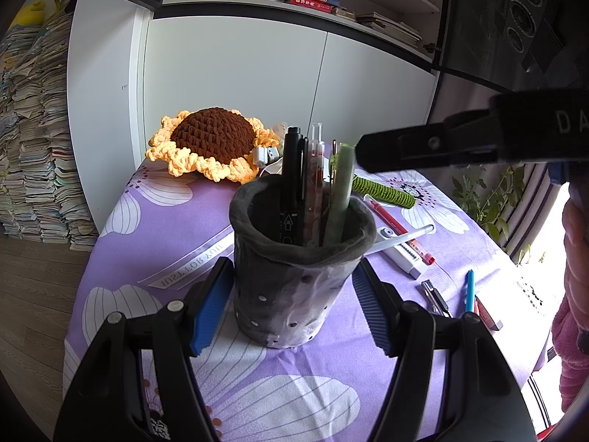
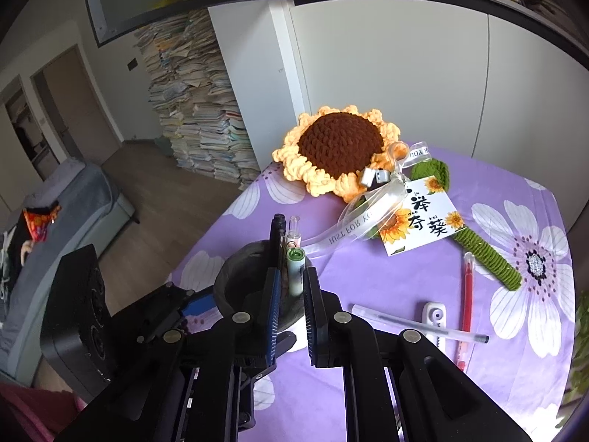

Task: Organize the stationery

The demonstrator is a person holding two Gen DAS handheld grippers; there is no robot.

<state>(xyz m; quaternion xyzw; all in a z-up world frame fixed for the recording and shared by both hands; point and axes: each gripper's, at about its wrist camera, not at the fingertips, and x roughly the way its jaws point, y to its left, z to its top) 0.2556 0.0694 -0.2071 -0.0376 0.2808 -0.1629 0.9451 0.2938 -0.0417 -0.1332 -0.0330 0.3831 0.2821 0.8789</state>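
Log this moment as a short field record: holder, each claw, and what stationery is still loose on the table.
holder: dark pen holder, upright on purple floral cloth, several pens inside
left claw: left claw open, fingers flanking the holder, contact unclear
right claw: right claw above the holder, fingers either side of pale green pen; grip unclear
loose: red pen, clear pen, white correction tape, blue pen
other: crochet sunflower

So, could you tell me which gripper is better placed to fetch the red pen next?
Probably the right gripper: it hovers open over the holder, around the green pen, and the red pen lies on its side. The left gripper brackets the holder.
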